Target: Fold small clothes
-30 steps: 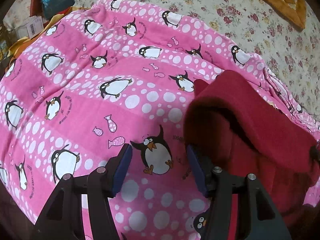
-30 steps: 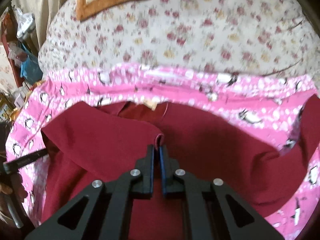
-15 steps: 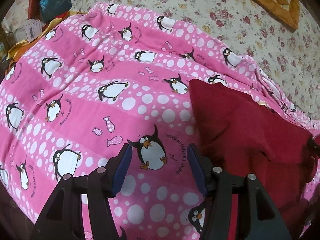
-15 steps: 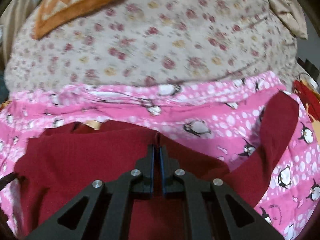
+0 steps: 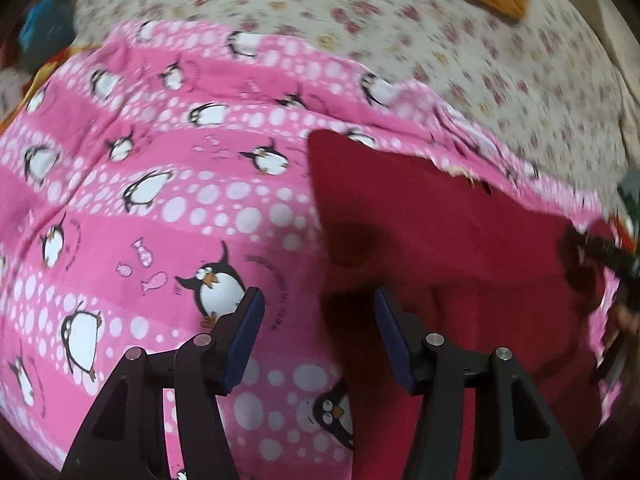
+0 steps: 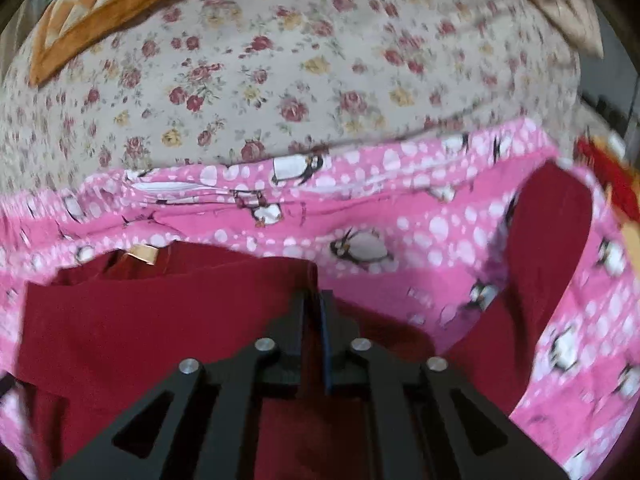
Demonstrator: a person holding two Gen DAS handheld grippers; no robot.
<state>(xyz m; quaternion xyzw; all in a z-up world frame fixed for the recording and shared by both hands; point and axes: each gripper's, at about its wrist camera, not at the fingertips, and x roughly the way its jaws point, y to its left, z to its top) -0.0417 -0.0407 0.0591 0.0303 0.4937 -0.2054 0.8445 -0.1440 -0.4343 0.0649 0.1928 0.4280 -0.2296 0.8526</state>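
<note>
item: red garment (image 6: 160,328), small, dark red, lying on a pink penguin-print cloth (image 5: 160,208) spread over a bed with a flowered sheet (image 6: 280,80). a tan label (image 6: 142,254) shows at its far edge. one long red part (image 6: 548,248) curves away on the right side of the right wrist view, not yet brought in.

change noted: a second ago the right claw (image 6: 314,304) was pinched shut on a raised fold of the red cloth; it has since carried that fold across and down, and the cloth now lies as a flat doubled panel with a straight left edge. the jaws are opening now, with a thin edge of red cloth between them, and the pads appear no longer to press it, though blur makes this uncertain.

left claw (image 5: 318,312): jaws apart, holding nothing, same gap as before. it has drifted toward the garment, so its right finger (image 5: 394,340) now stands over the red edge, while its left finger (image 5: 244,332) is over the pink cloth.

meaning for the task: one fold looks laid down and is being let go. judged remaining: the loose red part on the right, then a further fold. risk: the released edge may spring back or drag with the claw as it lifts.

other: orange checked cushion (image 6: 100,12) at the far side of the bed.
</note>
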